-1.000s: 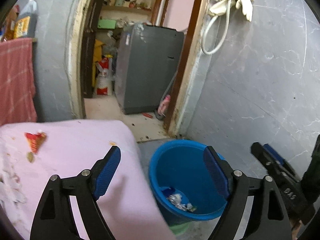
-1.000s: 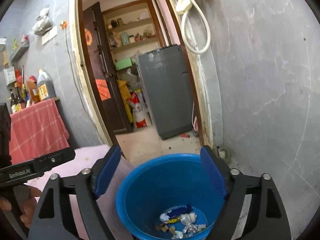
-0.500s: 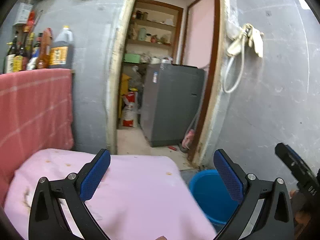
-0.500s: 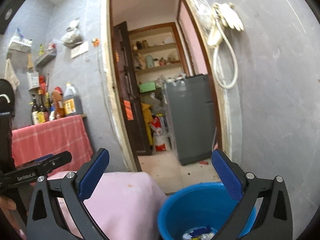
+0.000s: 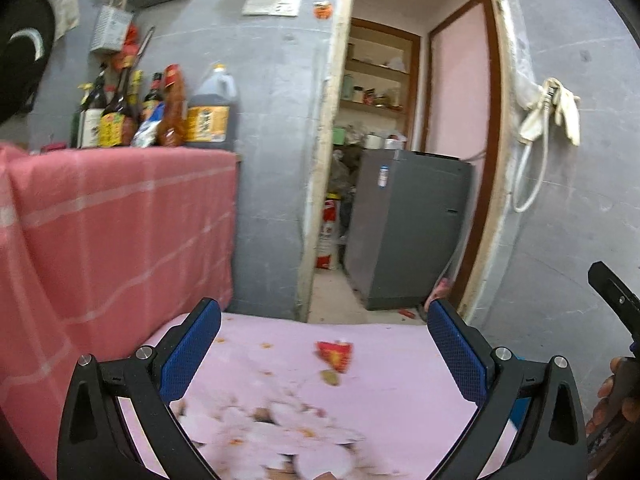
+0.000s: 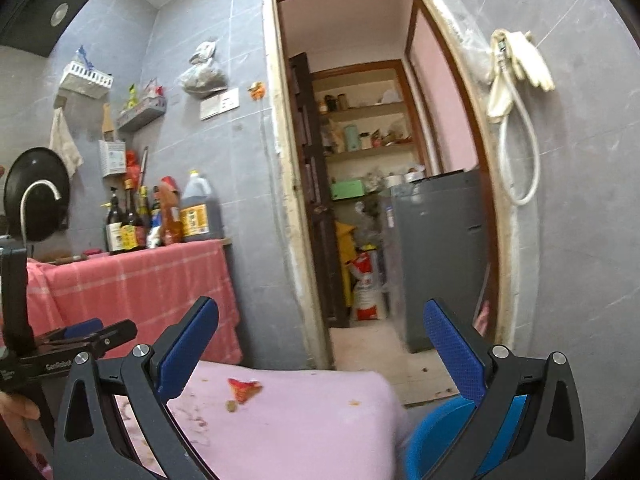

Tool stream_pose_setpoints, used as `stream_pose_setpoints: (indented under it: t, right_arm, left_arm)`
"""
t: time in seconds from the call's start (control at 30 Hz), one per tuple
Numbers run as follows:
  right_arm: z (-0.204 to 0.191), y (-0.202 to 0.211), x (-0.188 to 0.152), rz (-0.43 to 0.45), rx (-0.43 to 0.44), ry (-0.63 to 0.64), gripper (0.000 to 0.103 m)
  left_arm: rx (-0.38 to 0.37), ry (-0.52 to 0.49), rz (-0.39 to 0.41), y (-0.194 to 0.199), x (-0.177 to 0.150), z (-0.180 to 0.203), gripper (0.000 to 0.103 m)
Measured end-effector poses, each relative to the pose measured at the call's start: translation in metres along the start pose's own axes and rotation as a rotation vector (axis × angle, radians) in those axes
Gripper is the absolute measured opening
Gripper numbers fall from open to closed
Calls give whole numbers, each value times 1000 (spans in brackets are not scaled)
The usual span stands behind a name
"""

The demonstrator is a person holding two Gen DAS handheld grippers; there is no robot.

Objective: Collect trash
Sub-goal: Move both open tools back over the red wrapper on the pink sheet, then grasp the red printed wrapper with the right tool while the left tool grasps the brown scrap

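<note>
A red crumpled wrapper (image 5: 335, 355) lies on the pink tablecloth (image 5: 400, 392), with a small brown scrap (image 5: 330, 378) just in front of it. My left gripper (image 5: 320, 356) is open and empty, raised above the table with the wrapper between its fingers in view. In the right wrist view the wrapper (image 6: 243, 389) and the scrap (image 6: 231, 405) lie left of centre. My right gripper (image 6: 320, 352) is open and empty. The blue bucket (image 6: 444, 432) stands at the table's right end, partly hidden by the right finger (image 6: 454, 350).
A counter under a red checked cloth (image 5: 120, 232) holds several bottles (image 5: 160, 116) at the left. A doorway (image 6: 360, 240) ahead leads to a grey appliance (image 5: 404, 228). Grey tiled wall (image 6: 580, 240) stands at the right. Crumbs and pale stains (image 5: 280, 428) mark the near tablecloth.
Both grippers have lifted and tilted up from the blue bucket. The left has swung left over the pink table, so the red wrapper is now ahead of it. Both stay open.
</note>
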State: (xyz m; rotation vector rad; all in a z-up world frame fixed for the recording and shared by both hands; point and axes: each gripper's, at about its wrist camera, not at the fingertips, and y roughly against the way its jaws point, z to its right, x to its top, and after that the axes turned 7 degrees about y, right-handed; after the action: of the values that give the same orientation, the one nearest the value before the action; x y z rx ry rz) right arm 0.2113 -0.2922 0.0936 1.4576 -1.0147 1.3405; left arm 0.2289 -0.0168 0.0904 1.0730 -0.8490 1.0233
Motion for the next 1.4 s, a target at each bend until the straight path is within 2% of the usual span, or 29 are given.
stream_pose_setpoints:
  t: [0.27,0.43,0.63,0.73,0.9,1.03,1.13,1.27,1.33,1.4]
  right_arm:
    - [-18,-56,-19,-148,105,26,103]
    - [-22,-95,-38,-263,154,25,103]
    - [-32,-149,-64,-452,201,15,103]
    - [-39,-174,-76,-545,231,3,99]
    - [-54,-212,-99,-694,297,-13,84]
    - [-63,-232,-111,-766,334,-42,74]
    - [-67,-243,-117,-797,352,-53,69]
    - [-66,-249,-119,-814,353,-64,47]
    - [-62,-251,-119,-815,362,-90,41]
    - [-56,-249,-119,-813,365,-110,31]
  left_arm:
    - [70,62,-93,-26,-16,-51,101]
    - [151,70,-161,-50,-23,-69,101]
    - [246,76,-229,-69,-34,-85,101]
    - [288,97,-269,-78,-39,-95,101]
    - [327,114,-307,-83,-43,-105,101]
    - [323,121,-324,-85,-45,-107,101]
    - [317,117,-334,-89,-45,-106,101]
    - [292,110,-350,-94,-45,-101,101]
    - [280,102,-356,-95,-45,-97,101]
    - [263,90,-365,-97,-45,-92,101]
